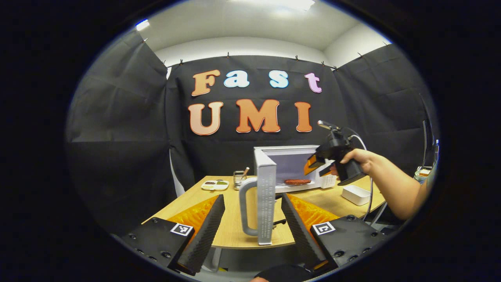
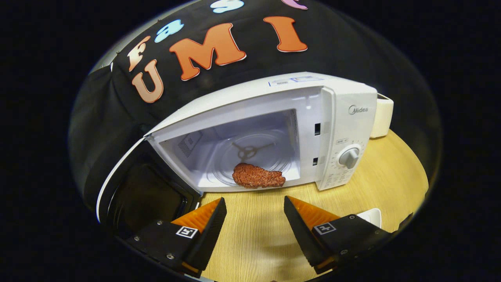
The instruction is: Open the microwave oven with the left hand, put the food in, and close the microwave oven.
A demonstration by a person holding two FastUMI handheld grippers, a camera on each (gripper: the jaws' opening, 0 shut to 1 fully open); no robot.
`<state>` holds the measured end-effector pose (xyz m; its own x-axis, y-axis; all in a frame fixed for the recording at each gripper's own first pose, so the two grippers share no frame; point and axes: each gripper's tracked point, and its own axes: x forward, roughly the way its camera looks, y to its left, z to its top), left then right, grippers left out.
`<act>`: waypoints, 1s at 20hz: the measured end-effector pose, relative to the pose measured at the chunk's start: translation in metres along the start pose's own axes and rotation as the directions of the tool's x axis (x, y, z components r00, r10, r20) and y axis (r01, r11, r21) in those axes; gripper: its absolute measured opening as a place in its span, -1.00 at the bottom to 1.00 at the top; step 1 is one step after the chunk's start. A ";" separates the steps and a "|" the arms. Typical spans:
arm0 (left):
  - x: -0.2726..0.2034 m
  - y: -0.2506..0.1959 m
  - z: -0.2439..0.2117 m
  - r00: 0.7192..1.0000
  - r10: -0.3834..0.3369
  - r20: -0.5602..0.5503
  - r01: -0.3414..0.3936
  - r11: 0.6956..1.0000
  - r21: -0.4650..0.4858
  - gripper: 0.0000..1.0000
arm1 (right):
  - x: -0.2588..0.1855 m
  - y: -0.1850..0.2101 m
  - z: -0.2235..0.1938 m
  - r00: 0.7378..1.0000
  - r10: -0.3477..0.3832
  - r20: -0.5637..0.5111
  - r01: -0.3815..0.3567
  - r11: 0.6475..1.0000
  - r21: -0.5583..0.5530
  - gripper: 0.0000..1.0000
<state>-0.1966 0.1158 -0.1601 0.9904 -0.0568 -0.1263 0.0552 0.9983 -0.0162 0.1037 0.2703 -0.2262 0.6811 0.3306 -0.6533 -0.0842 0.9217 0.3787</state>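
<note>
Wooden table (image 2: pixel 375 176) bears open microwave (image 2: pixel 344 117) holding meat (image 2: pixel 258 176); both tongs gape, empty.

Wood table (image 1: pixel 235 231) w/ microwave (image 2: pixel 344 117), white box (image 1: pixel 356 194), sauce dish (image 1: pixel 215 185), utensil holder (image 1: pixel 239 179) on it.

Cloth-walled booth (image 1: pixel 117 117) with microwave (image 2: pixel 344 117).

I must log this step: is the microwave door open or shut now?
Open. The door stands swung out, edge-on between the left gripper's spread fingers, and the food lies uncovered in the microwave cavity.
</note>
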 end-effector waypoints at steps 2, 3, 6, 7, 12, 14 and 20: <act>0.005 0.019 -0.001 0.999 0.033 -0.003 -0.033 0.999 0.000 0.89 | -0.020 0.002 0.010 0.998 0.033 0.046 -0.032 0.999 -0.012 0.84; 0.008 0.028 -0.001 0.999 0.048 -0.001 -0.048 0.999 0.000 0.83 | -0.029 0.001 0.014 0.997 0.041 0.065 -0.040 0.999 -0.014 0.84; 0.026 0.047 -0.011 0.997 0.070 -0.025 -0.070 0.997 -0.019 0.83 | -0.054 -0.004 0.022 0.991 0.066 0.117 -0.062 0.997 -0.041 0.86; 0.034 0.054 -0.015 0.997 0.073 -0.032 -0.074 0.997 -0.026 0.83 | -0.062 -0.005 0.025 0.988 0.078 0.130 -0.072 0.996 -0.050 0.86; 0.069 0.070 -0.047 0.994 0.054 -0.100 -0.060 0.996 -0.064 0.83 | -0.090 -0.013 0.030 0.978 0.111 0.175 -0.102 0.993 -0.056 0.87; 0.082 0.068 -0.055 0.993 0.032 -0.116 -0.040 0.997 -0.071 0.90 | -0.100 -0.020 0.034 0.974 0.103 0.200 -0.094 0.994 -0.054 0.87; 0.097 0.038 -0.059 0.991 -0.061 -0.118 0.051 0.995 -0.084 0.84 | -0.117 -0.044 0.037 0.967 0.081 0.241 -0.075 0.997 -0.035 0.87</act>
<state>-0.1061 0.1474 -0.2317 0.9634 -0.1179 -0.2408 0.0947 0.9899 -0.1057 0.0543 0.1833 -0.1424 0.8271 0.3457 -0.4432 -0.1602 0.9008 0.4036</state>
